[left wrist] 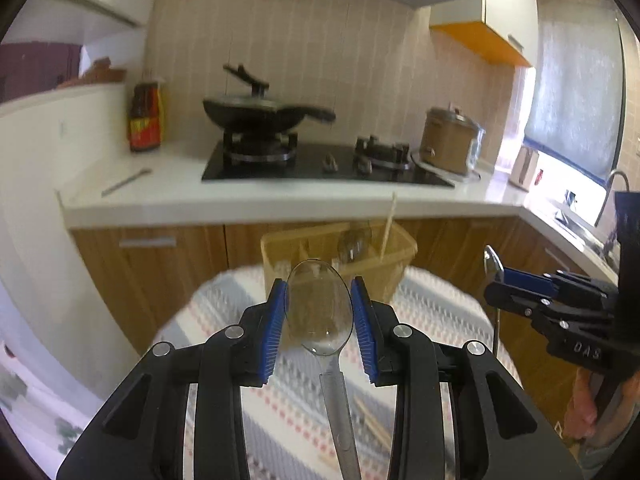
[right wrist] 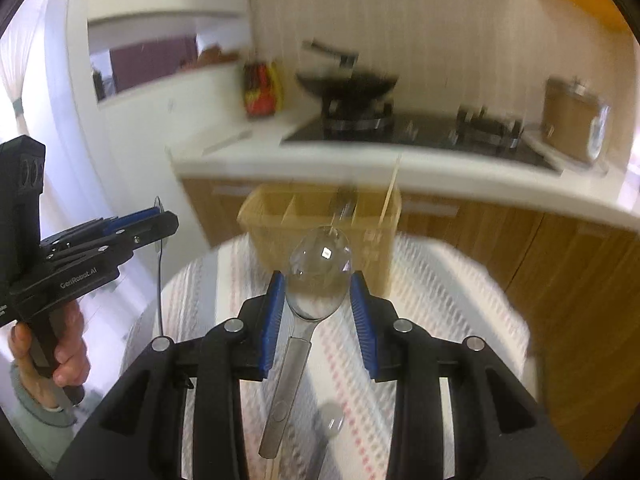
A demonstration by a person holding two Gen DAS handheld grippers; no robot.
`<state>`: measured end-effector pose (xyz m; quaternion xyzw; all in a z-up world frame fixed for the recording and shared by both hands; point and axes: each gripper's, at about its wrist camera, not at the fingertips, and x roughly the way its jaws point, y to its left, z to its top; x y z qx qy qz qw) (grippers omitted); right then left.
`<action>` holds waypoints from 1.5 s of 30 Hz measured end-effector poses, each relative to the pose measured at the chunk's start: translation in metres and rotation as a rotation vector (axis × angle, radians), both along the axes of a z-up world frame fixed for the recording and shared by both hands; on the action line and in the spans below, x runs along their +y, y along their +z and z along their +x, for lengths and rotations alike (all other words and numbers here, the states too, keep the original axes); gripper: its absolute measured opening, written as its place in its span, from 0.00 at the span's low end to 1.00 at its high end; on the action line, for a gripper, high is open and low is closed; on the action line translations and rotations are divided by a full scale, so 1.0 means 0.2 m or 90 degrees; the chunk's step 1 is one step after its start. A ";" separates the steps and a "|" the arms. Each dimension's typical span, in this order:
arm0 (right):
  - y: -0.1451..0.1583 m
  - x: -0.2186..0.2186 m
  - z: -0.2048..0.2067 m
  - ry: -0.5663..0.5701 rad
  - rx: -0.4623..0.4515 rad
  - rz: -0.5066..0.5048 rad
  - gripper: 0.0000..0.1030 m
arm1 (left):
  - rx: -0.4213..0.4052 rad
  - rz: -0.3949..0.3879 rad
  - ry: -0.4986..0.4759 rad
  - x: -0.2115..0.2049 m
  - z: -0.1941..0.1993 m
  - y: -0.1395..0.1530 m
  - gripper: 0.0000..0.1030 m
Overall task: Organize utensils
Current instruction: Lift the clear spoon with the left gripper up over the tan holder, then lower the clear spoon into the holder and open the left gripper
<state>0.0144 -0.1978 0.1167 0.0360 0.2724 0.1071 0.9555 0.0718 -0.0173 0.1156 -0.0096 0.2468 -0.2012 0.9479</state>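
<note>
Two spoons up in the air, one per gripper, both short of the caddy (left wrist: 400,256) at the table's far edge

Left gripper (left wrist: 319,308): blue pads (left wrist: 276,328) pinched on the bowl rim of a clear plastic spoon (left wrist: 320,312), handle hanging back toward the wrist. Right gripper (right wrist: 318,298): closed the same way on a steel spoon (right wrist: 320,268), bowl between the pads, handle slanting down and left

Risks from here, as judged:

- Thin grip on curved, slick bowl edges, so rotation or slip-out likely with any quick swing; heavy motion blur in the right view hints at speed
- Handles trailing back under the wrists, not leading; for a handle-down drop into a slot, a flip needed, and a flip on such a narrow hold likely to shed the spoon
- Plastic spoon light and springy: hard squeeze could pop it out sideways or crack it
- Caddy already holding a spoon and a tall stick (left wrist: 388,224) in its right-hand compartments; a careless entry could catch the stick or tip the light caddy off the edge
- Both grippers aiming at one small target at once, with a collision of tools or spoons possible near the rim
- More cutlery lying on the cloth (right wrist: 460,300) below, so a dropped spoon could scatter it
</note>
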 end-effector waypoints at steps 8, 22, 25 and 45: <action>0.12 -0.02 0.17 -0.059 -0.111 -0.024 0.30 | -0.045 -0.007 0.009 -0.07 0.19 0.17 0.30; 0.25 -0.07 0.60 -0.133 -0.206 -0.051 0.30 | -0.075 -0.046 0.022 -0.14 0.63 0.27 0.30; 0.21 -0.08 0.68 -0.152 -0.215 -0.073 0.30 | -0.078 -0.057 0.022 -0.18 0.69 0.23 0.30; -0.03 -0.16 0.71 -0.168 -0.181 -0.065 0.40 | -0.085 0.005 0.060 -0.12 0.74 0.07 0.32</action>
